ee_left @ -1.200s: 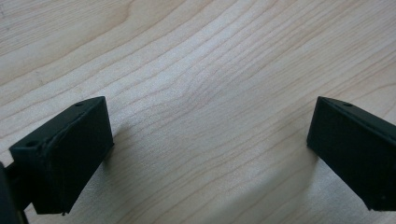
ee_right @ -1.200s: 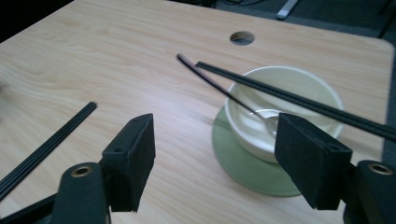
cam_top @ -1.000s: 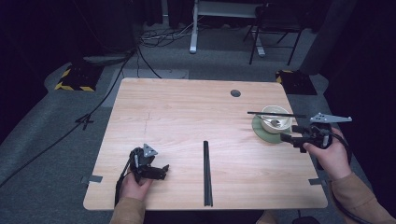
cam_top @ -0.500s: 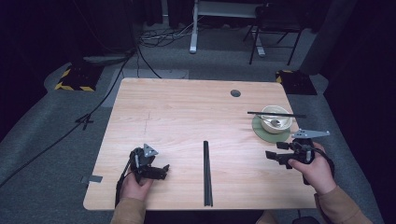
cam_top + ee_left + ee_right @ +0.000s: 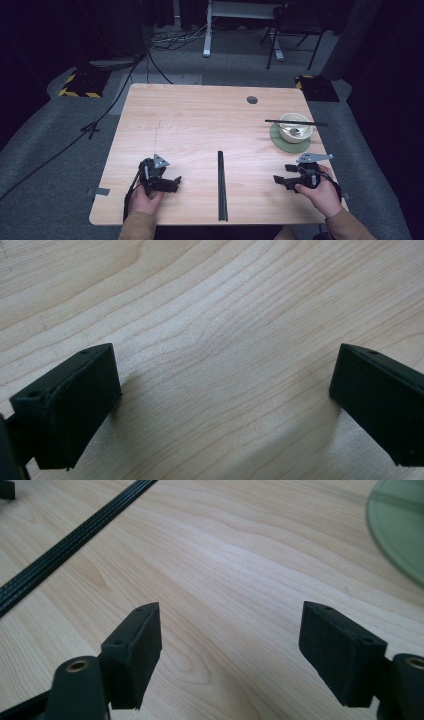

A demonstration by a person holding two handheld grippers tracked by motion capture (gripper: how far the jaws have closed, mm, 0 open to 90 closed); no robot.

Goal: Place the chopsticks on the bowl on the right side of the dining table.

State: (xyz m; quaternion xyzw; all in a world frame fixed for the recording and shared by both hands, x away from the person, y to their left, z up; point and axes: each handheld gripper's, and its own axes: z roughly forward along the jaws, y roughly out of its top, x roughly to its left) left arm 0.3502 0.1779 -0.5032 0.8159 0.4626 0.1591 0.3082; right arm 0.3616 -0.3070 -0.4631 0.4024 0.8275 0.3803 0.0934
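Holding both grippers low over the near part of the table point(image 5: 200, 115), you've got nothing pinched in either one. Your left gripper point(image 5: 175, 183) sits near the front left, jaws spread wide with just bare wood grain between them in the left gripper view. Your right gripper point(image 5: 276, 180) is over on the front right, jaws spread too and empty, pointing in toward the middle. Between your hands, a bundle of black chopsticks point(image 5: 221, 185) lies flat, running straight from the near edge away from you; it also cuts across the top left corner of the right gripper view. Farther back on the right there's a green plate point(image 5: 280, 142) with a white bowl point(image 5: 295, 126) sitting on it, and another black chopstick point(image 5: 295, 122) resting across the bowl's rim, well apart from your right gripper. Looks like a spoon inside the bowl, hard to tell though.
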